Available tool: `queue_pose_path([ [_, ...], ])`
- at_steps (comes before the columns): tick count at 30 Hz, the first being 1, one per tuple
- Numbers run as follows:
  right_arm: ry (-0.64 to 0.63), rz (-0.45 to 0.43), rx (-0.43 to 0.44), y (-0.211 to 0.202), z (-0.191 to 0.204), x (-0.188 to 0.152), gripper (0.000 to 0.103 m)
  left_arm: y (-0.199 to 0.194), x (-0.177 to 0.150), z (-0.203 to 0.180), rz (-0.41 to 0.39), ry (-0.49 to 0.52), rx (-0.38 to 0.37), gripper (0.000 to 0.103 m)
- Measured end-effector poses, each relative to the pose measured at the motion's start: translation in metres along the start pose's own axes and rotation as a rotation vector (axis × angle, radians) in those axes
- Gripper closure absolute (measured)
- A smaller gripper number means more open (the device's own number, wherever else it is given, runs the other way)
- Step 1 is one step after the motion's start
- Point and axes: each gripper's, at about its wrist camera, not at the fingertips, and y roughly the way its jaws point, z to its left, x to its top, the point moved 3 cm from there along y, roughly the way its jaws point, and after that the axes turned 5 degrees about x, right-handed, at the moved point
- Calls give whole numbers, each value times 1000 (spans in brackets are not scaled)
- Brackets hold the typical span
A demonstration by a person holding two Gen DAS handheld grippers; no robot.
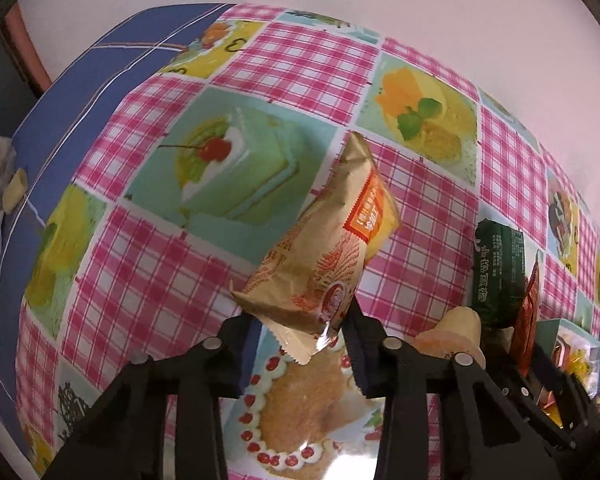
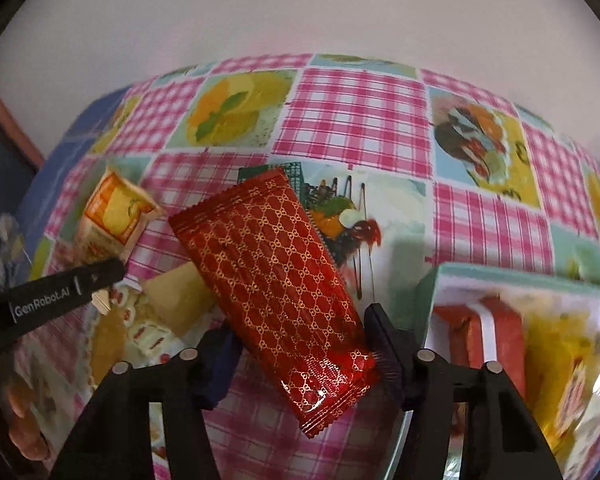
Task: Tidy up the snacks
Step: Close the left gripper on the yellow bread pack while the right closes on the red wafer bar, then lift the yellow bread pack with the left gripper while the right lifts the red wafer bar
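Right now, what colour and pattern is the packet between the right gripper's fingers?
Red packet with a gold interlocking lattice print, clearest in the right wrist view.

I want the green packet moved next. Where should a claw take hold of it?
Grip the green packet across its narrow width near the upper end, coming from above. It stands fairly upright, and the red patterned packet crowds its lower right side.
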Motion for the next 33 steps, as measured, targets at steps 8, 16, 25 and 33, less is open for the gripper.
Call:
queue_pose_path([
  [8, 58, -20, 26, -16, 1, -23, 54, -9, -10, 16, 19, -32, -21, 66],
  [16, 107, -26, 46, -30, 3, -40, 64, -39, -27, 19, 28, -65, -27, 68],
  [25, 188, -28, 90, -43, -6, -61, 87, -68, -45, 14, 8, -66, -39, 68],
  [33, 224, 6, 83, -42, -13, -77, 89, -60, -57, 1, 36, -59, -62, 68],
])
